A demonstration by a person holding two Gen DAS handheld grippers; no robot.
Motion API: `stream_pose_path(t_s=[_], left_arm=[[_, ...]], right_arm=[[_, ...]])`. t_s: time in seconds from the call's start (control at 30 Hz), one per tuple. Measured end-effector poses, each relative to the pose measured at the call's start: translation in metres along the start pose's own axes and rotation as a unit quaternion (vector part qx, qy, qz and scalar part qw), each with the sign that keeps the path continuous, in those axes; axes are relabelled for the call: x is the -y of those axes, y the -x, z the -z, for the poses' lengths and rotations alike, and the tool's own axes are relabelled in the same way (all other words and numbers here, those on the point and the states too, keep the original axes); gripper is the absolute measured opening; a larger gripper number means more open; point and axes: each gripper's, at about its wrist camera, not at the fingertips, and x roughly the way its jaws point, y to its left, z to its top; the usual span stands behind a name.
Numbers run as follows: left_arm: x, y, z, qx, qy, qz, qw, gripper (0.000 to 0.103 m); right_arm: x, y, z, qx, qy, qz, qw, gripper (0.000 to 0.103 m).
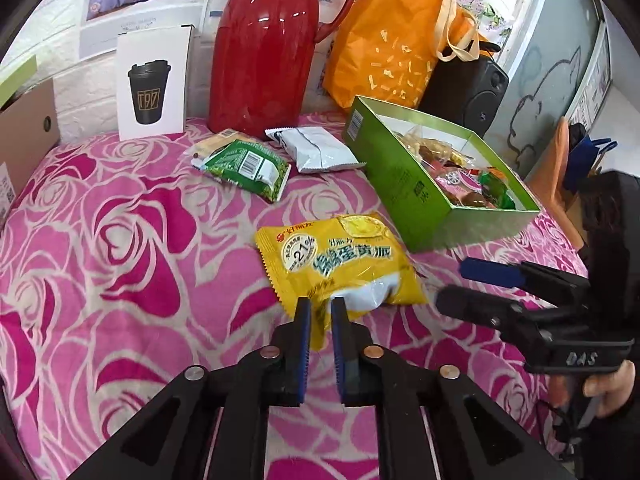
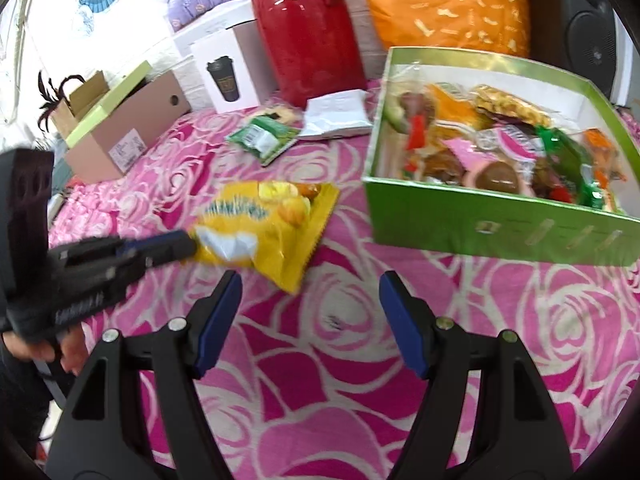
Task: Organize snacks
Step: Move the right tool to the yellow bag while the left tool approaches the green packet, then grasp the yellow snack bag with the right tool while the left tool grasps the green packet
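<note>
Left wrist view first: we see the yellow snack packet (image 1: 340, 258) lying on the pink rose-patterned cloth (image 1: 120, 240), just beside the near wall of the green box (image 1: 404, 184). Our left gripper (image 1: 321, 304) sits at the packet's near edge with its blue pads (image 1: 305, 320) a narrow gap apart. The packet's edge lies in that gap, but the pads do not appear to press on it.

From the right wrist view, the same packet (image 2: 272, 216) lies left of the green box (image 2: 480, 220), which is open-topped and already crowded with mixed wrapped snacks (image 2: 500, 148). Our right gripper (image 2: 311, 284) hovers over bare cloth near the packet, its fingers spread wide with nothing between them.

Farther back on the cloth lie a green snack packet (image 1: 248, 166) and a white snack packet (image 1: 316, 148), close together and well apart from the yellow one. Behind them stand a red thermos jug (image 1: 264, 44), an orange bag (image 1: 396, 36), a black speaker (image 1: 468, 88) and a white box with a coffee cup print (image 1: 154, 80). A brown cardboard box (image 2: 128, 136) sits at the cloth's far left edge.
</note>
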Motion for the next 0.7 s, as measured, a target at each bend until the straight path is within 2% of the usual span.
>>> stream_pose_path(t_s=[0.03,0.1,0.17,0.23,0.47,0.63,0.7], left_arm=[[0.0,0.001,-0.001,0.0,0.005,0.001,1.0,0.031],[0.0,0.001,-0.005,0.005,0.012,-0.004,0.9999,0.042],[-0.001,-0.003,-0.011,0.004,0.02,-0.004,0.9998,0.042],[-0.004,-0.008,-0.014,-0.001,0.036,-0.001,0.9993,0.05],[-0.01,-0.028,-0.024,-0.025,0.058,0.001,0.998,0.052],[-0.026,-0.019,-0.069,0.018,0.06,-0.02,0.9978,0.052],[-0.029,-0.024,-0.086,0.022,0.061,-0.032,0.9974,0.052]], right_arm=[[-0.002,-0.002,-0.002,0.0,-0.004,-0.007,1.0,0.072],[-0.006,-0.005,-0.005,0.001,-0.001,-0.012,1.0,0.072],[-0.01,-0.009,-0.007,-0.001,0.005,-0.008,1.0,0.072],[-0.007,-0.012,-0.008,-0.002,0.002,-0.012,1.0,0.072],[-0.002,-0.023,-0.01,-0.009,-0.004,-0.021,1.0,0.072],[-0.001,-0.027,-0.011,-0.009,-0.004,-0.035,0.999,0.072],[0.0,-0.031,-0.012,-0.009,-0.011,-0.039,0.999,0.072]])
